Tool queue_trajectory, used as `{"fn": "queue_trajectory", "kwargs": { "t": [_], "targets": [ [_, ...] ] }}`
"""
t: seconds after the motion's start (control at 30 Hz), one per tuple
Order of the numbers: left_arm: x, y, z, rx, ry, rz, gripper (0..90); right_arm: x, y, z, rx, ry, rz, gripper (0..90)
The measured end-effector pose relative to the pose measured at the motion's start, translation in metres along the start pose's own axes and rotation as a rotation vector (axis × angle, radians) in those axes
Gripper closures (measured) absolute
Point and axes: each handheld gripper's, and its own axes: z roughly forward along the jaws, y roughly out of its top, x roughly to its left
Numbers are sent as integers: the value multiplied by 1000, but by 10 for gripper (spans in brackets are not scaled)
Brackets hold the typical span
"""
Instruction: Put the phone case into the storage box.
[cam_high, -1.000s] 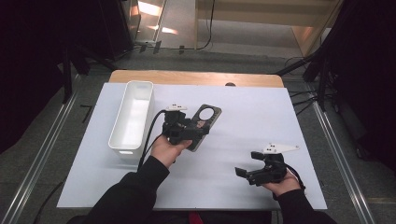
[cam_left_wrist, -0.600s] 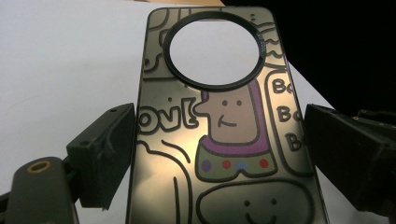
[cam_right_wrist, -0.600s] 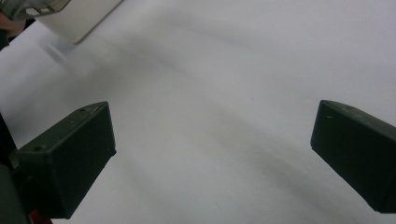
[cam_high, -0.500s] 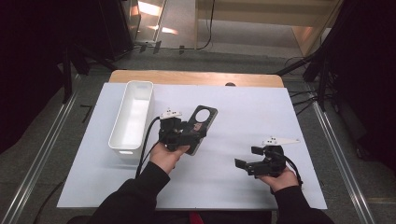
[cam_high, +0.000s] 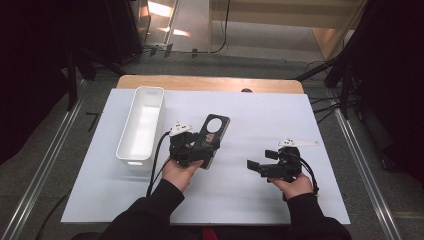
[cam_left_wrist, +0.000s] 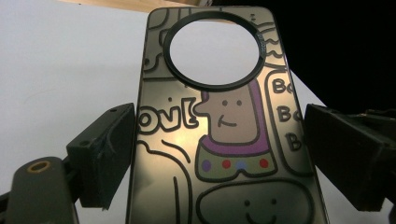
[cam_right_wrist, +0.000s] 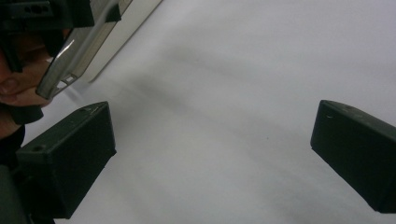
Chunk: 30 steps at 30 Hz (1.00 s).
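Note:
A dark phone case (cam_high: 216, 129) with cartoon drawings and a round camera hole is held in my left gripper (cam_high: 199, 146), left of the mat's middle. In the left gripper view the case (cam_left_wrist: 224, 140) lies between the two jaws of the left gripper (cam_left_wrist: 219, 154), which press on its long edges. My right gripper (cam_high: 261, 160) rests low at the right, open, pointing left toward the case. The right gripper view shows the right gripper (cam_right_wrist: 210, 154) with bare mat between its jaws and the case (cam_right_wrist: 79, 51) tilted off the mat at the upper left.
A long white bin (cam_high: 126, 149) stands on the left of the white mat (cam_high: 270, 115), close to the left hand. The wooden table edge (cam_high: 210, 82) runs along the back. Dark floor and metal rails surround the table.
The left gripper has drawn the case slightly toward the near edge. The right gripper has shifted a little forward and to the left.

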Motion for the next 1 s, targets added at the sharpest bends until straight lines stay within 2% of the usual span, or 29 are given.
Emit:
{"fn": "queue_trajectory", "kwargs": {
  "t": [0.23,0.63,0.73,0.77,0.83,1.0],
  "targets": [
    [-1,-6,-1,-32,17,-9,117,2,6,4,-20,7,9,0],
    [0,-12,2,-9,14,-21,117,8,16,12,-30,19,-6,0],
    [0,-14,3,-18,17,-22,117,9,18,14,-36,23,-6,0],
    [-1,-14,3,-22,17,-25,117,10,19,15,-35,23,-7,9],
    [-1,-15,3,-25,22,-26,117,10,21,15,-49,40,-8,107],
    [-1,-15,3,-42,31,-28,117,10,24,18,-54,53,11,110]
  ]
}}
